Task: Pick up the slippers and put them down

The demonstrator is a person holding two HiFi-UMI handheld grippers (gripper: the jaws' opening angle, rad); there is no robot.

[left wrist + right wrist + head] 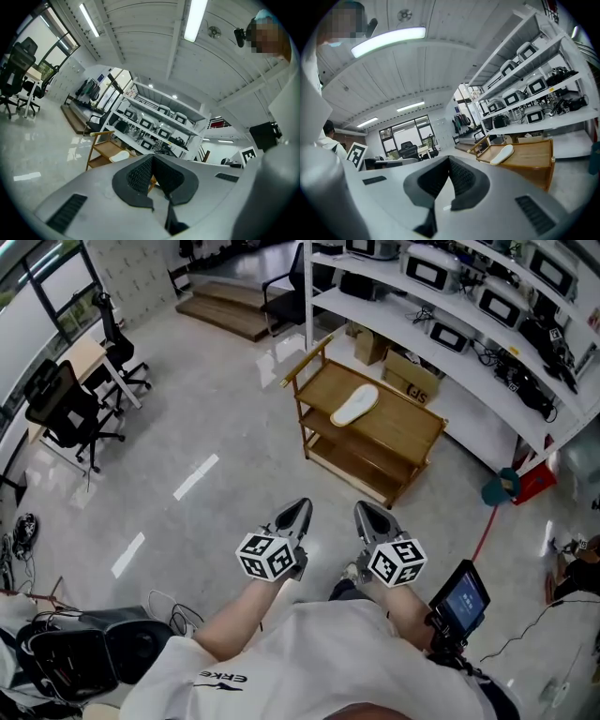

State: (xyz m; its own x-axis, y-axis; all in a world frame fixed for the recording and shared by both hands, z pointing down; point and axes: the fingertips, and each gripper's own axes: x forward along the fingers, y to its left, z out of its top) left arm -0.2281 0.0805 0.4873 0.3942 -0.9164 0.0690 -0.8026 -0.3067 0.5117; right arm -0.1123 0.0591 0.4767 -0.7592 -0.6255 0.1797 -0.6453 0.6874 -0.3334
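One white slipper [354, 405] lies on the top shelf of a low wooden cart [412, 432] ahead of me. It shows in the left gripper view as the slipper [120, 156] on the cart [99, 146], and in the right gripper view as the slipper [502, 153] on the cart [534, 157]. My left gripper [302, 506] and right gripper [366, 509] are held side by side over the floor, well short of the cart. Both point toward it, and both are shut with nothing in them. The left gripper [153, 161] and right gripper [449, 161] show pads pressed together.
White wall shelving [450, 296] with several devices runs behind the cart, with cardboard boxes [410, 379] under it. Office chairs [66, 413] and a desk stand at the left. A black bag [84, 648] lies at the lower left, and a small screen [461, 598] is at my right.
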